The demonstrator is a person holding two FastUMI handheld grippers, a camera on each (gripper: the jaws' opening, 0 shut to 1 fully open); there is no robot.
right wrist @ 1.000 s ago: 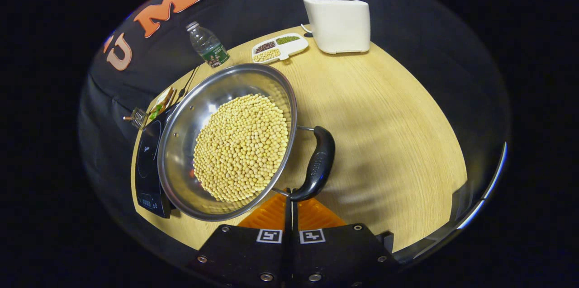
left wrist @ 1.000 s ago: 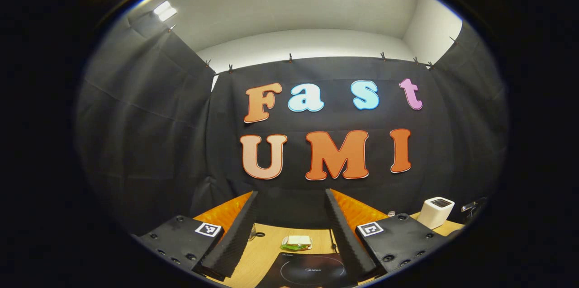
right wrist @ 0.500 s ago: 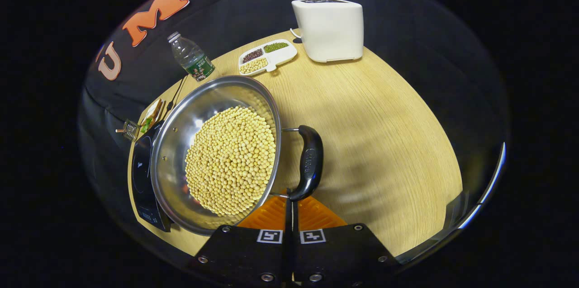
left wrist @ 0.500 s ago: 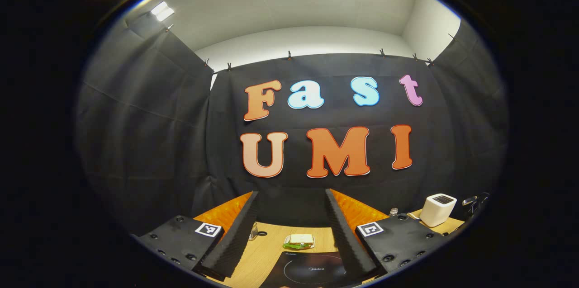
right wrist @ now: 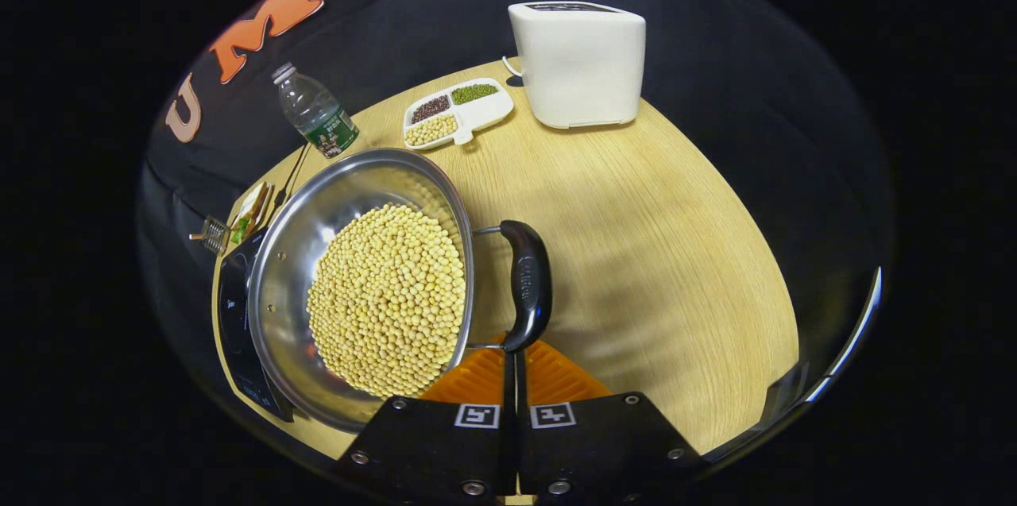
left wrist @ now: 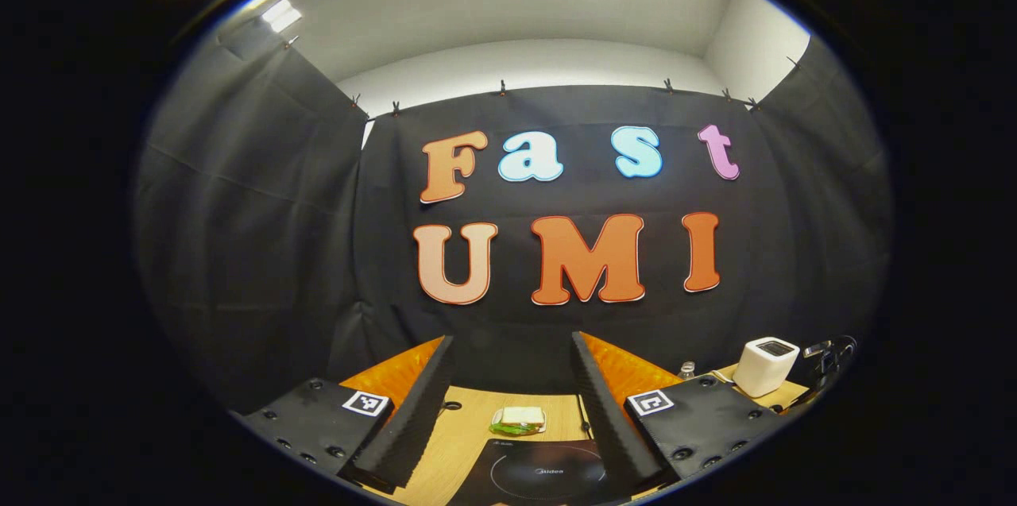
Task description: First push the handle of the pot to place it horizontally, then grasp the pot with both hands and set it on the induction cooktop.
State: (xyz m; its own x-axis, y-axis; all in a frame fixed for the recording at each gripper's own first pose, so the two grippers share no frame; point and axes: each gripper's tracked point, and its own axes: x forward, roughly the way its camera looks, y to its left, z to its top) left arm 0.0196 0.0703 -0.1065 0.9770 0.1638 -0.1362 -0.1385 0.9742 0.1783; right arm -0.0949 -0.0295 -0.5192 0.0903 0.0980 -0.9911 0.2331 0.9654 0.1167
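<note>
In the right gripper view, the pot [right wrist: 365, 291], full of yellow beans [right wrist: 387, 299], has turned over the last second: its black handle [right wrist: 528, 283] leaned to the right before and now stands nearly straight in the view, and the pot sits a little more to the left, its far side over the edge of the induction cooktop [right wrist: 234, 331] on the tabletop [right wrist: 636, 252]. I judge that the push on the handle is nearly finished, and the two-handed grasp comes next. Going left to right: the left tongs [left wrist: 508, 403] are wide open and hold nothing; they hang above the cooktop [left wrist: 540, 474], with a sandwich [left wrist: 518, 419] behind it. The right tongs [right wrist: 512, 367] are closed, the fingers pressed together with nothing between them, and their tip touches the near end of the handle.
</note>
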